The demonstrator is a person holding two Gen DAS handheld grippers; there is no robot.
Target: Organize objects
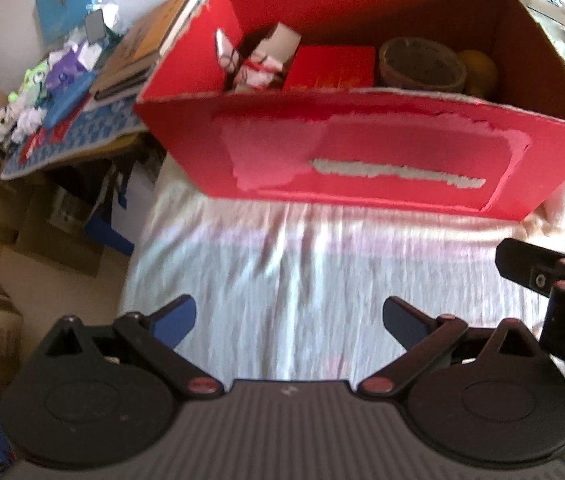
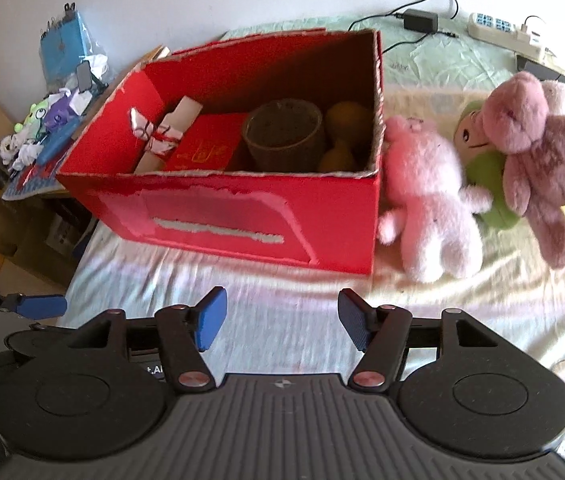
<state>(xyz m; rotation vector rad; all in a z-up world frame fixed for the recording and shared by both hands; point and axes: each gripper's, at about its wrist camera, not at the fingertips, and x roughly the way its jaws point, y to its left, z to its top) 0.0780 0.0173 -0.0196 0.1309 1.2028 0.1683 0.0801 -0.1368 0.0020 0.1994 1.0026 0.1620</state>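
carrier: bed sheet [image 2: 282, 280], pale and wrinkled; no counter here, so places are given by the bed.
box: red cardboard box [image 2: 242, 208] stands upright and open-topped near the bed's left edge, long side facing both cameras, long axis running left-right across the bed.
box contents: rolled paper bundle [image 2: 162, 136] tied with red string at the left end, flat red packet [image 2: 206, 144], round brown basket [image 2: 282, 130], two yellowish round items at the right end, too dim to name.
toys: light pink plush [image 2: 426, 196] touches the box's right wall, lying with head toward the box rim and legs toward the camera; green-bodied plush [image 2: 486, 176] just beside it; mauve plush bear [image 2: 538, 160] overlaps that one, long axis slanting down-right.
handling (judgement): plush is light, soft, compressible, not fragile; pinch the torso, not a limb, or it will dangle and swing.
left gripper [image 1: 288, 322]: jaws wide, nothing between, above bare sheet before the box.
right gripper [image 2: 282, 322]: jaws spread wide, empty, in front of the box, pink plush ahead to its right.
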